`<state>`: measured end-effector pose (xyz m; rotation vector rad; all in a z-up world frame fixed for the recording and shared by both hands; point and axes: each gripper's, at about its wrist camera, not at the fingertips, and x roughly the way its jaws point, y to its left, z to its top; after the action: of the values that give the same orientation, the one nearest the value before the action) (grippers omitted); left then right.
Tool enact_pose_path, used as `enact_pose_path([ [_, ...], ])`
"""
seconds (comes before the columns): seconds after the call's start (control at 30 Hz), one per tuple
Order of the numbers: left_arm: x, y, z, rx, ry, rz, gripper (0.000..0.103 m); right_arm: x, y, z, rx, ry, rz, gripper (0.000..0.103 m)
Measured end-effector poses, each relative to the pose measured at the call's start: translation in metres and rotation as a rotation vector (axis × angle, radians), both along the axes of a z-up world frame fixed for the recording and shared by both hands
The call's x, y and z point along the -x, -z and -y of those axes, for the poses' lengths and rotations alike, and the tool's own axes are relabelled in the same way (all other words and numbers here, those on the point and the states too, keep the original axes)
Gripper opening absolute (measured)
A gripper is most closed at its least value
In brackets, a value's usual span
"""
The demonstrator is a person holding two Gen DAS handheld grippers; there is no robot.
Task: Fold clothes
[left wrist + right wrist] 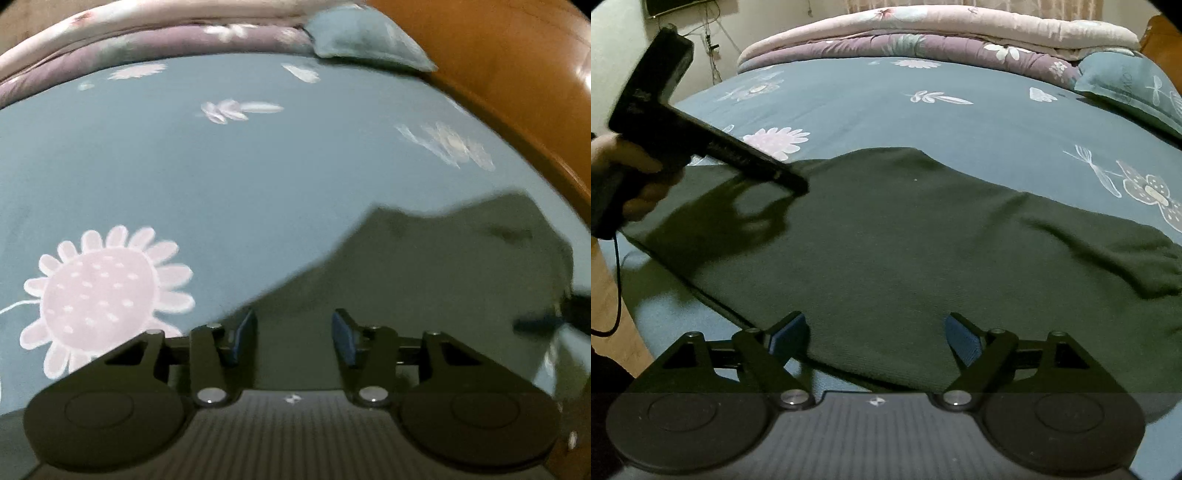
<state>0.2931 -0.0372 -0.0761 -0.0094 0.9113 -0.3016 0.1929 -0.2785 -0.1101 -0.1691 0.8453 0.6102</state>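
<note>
A dark green garment (pixel 905 251) lies spread flat on the blue flowered bed sheet (pixel 886 110). My right gripper (pixel 877 336) hovers over the garment's near edge, jaws wide and nothing pinched between the blue pads. In the right wrist view my left gripper (pixel 796 182) reaches in from the upper left, held by a hand (pixel 624 158), its tip at the garment's far left part. In the left wrist view the left gripper (pixel 293 332) stands open over the garment (pixel 424 266), near its left edge, with a gap between the pads and no cloth in it.
A folded floral quilt (pixel 923 40) lies across the back of the bed. A blue pillow (pixel 1126 81) rests at the back right beside a wooden headboard (pixel 498 74). Bare floor (pixel 609 295) and a black cable (pixel 617 288) show past the bed's left edge.
</note>
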Motion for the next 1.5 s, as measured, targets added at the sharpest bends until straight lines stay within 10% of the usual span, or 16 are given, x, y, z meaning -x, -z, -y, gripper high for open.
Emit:
enact_pose_path([
  [0.27,0.000,-0.012,0.045,0.086,0.176,0.018,0.053,-0.005,-0.011,0.039,-0.012,0.167,0.039,0.087],
  [0.53,-0.031,-0.005,0.055,0.033,0.040,0.029,0.048,-0.005,0.005,0.048,0.016,0.183,0.020,0.099],
  [0.8,0.018,-0.035,0.034,0.015,0.093,-0.001,0.052,-0.006,0.006,0.050,-0.009,0.184,0.004,0.103],
  [1.0,0.078,-0.041,0.020,-0.238,0.118,-0.035,0.053,-0.010,0.004,0.051,-0.019,0.174,-0.024,0.103],
  [1.5,0.118,-0.024,-0.001,-0.139,-0.102,-0.075,0.058,-0.018,0.005,0.040,0.062,0.105,-0.030,0.103],
])
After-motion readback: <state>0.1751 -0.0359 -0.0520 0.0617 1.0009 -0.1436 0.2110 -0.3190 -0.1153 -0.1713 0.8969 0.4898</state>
